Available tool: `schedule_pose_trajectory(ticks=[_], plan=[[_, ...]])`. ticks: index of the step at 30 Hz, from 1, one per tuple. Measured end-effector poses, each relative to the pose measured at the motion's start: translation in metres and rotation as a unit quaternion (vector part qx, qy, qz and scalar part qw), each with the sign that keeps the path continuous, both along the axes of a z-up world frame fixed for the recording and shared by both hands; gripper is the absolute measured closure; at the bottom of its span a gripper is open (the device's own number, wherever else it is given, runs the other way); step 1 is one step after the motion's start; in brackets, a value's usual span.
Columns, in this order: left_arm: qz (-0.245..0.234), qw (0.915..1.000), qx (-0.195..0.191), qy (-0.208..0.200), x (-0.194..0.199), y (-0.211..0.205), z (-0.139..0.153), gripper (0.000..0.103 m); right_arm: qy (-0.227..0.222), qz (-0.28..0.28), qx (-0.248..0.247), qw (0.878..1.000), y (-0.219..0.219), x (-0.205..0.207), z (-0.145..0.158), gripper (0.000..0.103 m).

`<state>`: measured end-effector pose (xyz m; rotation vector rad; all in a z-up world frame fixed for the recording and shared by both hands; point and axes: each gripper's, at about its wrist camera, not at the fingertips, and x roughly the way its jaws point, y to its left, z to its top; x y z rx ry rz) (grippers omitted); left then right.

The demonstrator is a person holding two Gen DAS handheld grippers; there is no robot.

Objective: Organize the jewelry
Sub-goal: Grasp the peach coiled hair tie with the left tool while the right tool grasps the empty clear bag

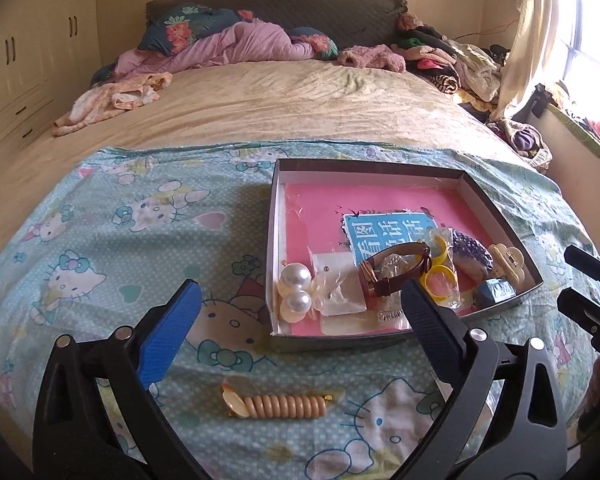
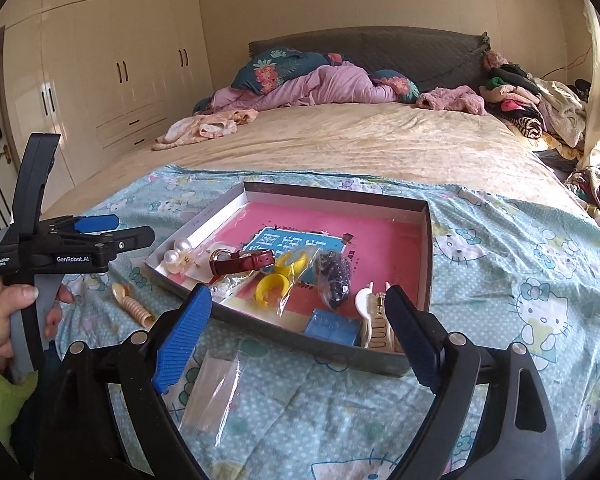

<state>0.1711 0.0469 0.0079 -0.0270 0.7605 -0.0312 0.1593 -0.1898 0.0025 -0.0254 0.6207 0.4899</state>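
A shallow grey box point(image 1: 274, 240) point(image 2: 426, 260) lies on the cat-print sheet. It holds two big pearls point(image 1: 296, 290) point(image 2: 176, 254), a brown-strap watch point(image 1: 388, 276) point(image 2: 244, 262), bagged yellow rings point(image 1: 440, 276) point(image 2: 272, 286), a bag of dark beads point(image 2: 334, 276), a small blue case point(image 2: 332, 326) and a cream hair claw point(image 1: 508, 260) point(image 2: 374, 316). A beige spiral hair tie point(image 1: 278, 406) point(image 2: 134, 306) rests on the sheet, near the box's front left corner. My left gripper point(image 1: 300, 296) hangs open above the tie. My right gripper point(image 2: 300, 300) is open at the box's near edge. Neither holds anything.
An empty clear plastic bag point(image 2: 212, 396) lies on the sheet below the right gripper. A hand holds the left gripper point(image 2: 134, 228) at the left. Crumpled bedding point(image 2: 320, 84) and piled clothes point(image 2: 532, 100) sit at the far end of the bed. A wardrobe point(image 2: 112, 68) stands left.
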Motion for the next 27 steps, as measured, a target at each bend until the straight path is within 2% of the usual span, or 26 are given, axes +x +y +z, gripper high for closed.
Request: schedule_pose_trajectory(ticks=[4,12,27], plan=[[0.007,0.9997,0.022,-0.008,-0.01,0.0,0.001,0.01,0.001,0.009,-0.001,1.0,0.005,-0.008,0.001,0.016],[0.015,0.9996,0.024,0.0,-0.026,0.005,-0.006,0.01,0.029,0.037,-0.006,0.999,0.026,-0.02,-0.013,0.016],[0.029,0.9984,0.014,0.047,-0.047,0.019,-0.04,0.01,0.11,0.052,-0.048,0.991,0.066,-0.029,-0.07,0.016]])
